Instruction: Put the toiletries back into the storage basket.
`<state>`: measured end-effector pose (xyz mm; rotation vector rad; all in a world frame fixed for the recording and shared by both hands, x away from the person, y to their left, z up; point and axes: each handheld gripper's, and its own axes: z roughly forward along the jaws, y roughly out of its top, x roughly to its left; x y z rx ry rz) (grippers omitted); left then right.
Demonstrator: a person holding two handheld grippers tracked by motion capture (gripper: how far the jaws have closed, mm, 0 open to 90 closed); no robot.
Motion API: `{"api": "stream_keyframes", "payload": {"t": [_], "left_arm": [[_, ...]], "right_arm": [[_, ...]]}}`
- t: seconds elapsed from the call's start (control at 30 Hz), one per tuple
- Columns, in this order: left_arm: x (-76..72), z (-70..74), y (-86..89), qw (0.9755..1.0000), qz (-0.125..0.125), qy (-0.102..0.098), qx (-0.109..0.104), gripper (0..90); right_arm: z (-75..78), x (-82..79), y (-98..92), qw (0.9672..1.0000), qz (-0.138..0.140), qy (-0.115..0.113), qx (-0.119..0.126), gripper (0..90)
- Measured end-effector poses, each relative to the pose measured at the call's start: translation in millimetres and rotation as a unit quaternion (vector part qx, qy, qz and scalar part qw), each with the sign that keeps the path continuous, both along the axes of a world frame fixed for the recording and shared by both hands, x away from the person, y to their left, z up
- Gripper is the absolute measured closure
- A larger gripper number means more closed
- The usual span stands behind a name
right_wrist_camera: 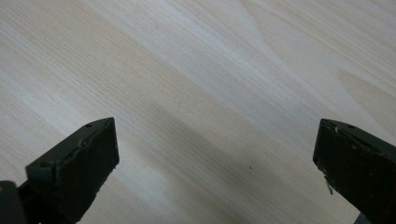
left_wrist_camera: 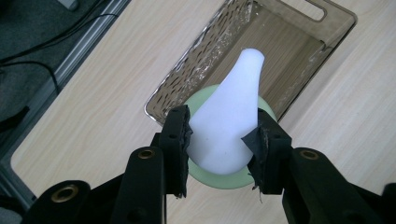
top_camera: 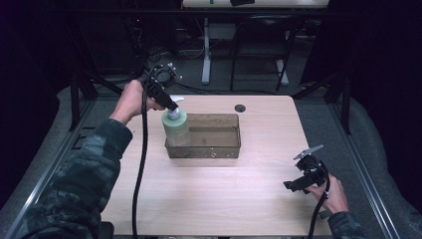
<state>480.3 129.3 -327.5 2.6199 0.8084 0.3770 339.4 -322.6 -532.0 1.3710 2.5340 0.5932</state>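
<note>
High view – left gripper clamps pump bottle at bin edge, right gripper wide apart – empty.

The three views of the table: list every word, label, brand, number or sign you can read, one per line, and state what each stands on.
None can be read: no lettering shows on the green pump bottle, its white pump head, the clear bin or the wooden table.
</note>
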Motion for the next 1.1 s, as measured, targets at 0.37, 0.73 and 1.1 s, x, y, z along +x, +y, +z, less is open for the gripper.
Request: {"api": "stream_keyframes", "payload": {"t": [0.37,0.73,1.1], "left_arm": [[-0.7,-1.9,4.8,0.9991,0.027,-0.002,-0.033,42.4],[-7.4,2.8,16.2,0.9961,0.051,-0.016,-0.07,11.7],[-23.4,8.9,30.8,0.9932,0.063,-0.023,-0.095,0.8]], "right_arm": [[0.8,-0.4,0.0,1.0,-0.001,-0.001,0.002,0.0],[0.8,-0.1,-1.3,1.0,-0.001,-0.001,0.002,0.0],[1.6,-0.6,-0.3,1.0,-0.003,-0.002,0.003,0.0]]}}
